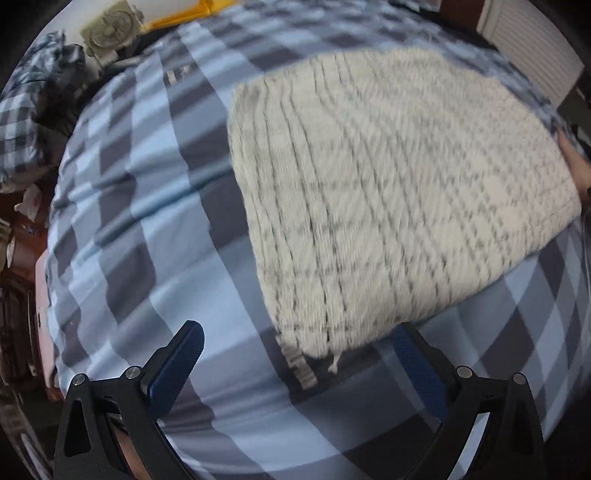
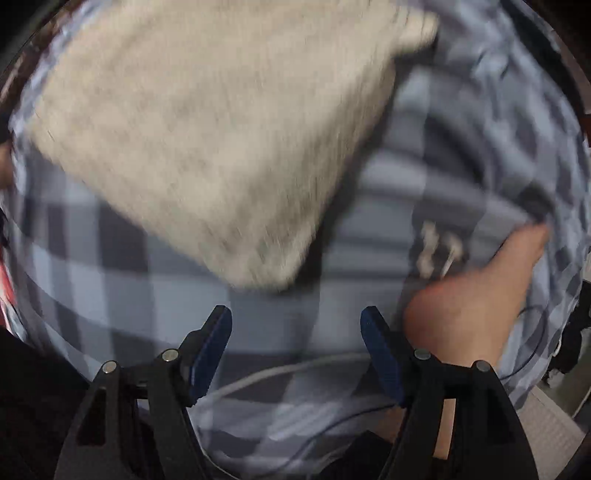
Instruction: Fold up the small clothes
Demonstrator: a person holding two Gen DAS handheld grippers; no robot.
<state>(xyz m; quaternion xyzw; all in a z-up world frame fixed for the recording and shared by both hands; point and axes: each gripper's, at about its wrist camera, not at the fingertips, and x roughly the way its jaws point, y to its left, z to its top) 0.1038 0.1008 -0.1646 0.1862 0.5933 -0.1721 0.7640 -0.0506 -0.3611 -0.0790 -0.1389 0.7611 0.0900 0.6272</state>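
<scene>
A cream knitted garment [image 1: 388, 192] lies folded into a thick slab on the blue and grey checked bedcover [image 1: 147, 206]. My left gripper [image 1: 299, 336] points down over its near corner, jaws wide open, nothing between the blue pads; the right pad [image 1: 410, 354] sits just by the garment's edge. In the right wrist view the same cream garment [image 2: 207, 133] shows blurred at upper left. My right gripper [image 2: 295, 317] hangs open above the checked cover [image 2: 461, 155], below the garment's corner, with nothing in it.
A bare foot [image 2: 476, 295] rests on the cover to the right of the right gripper, and a white cable [image 2: 280, 373] runs under it. A small fan [image 1: 110, 29], a checked pillow [image 1: 26, 110] and clutter lie at the bed's far left.
</scene>
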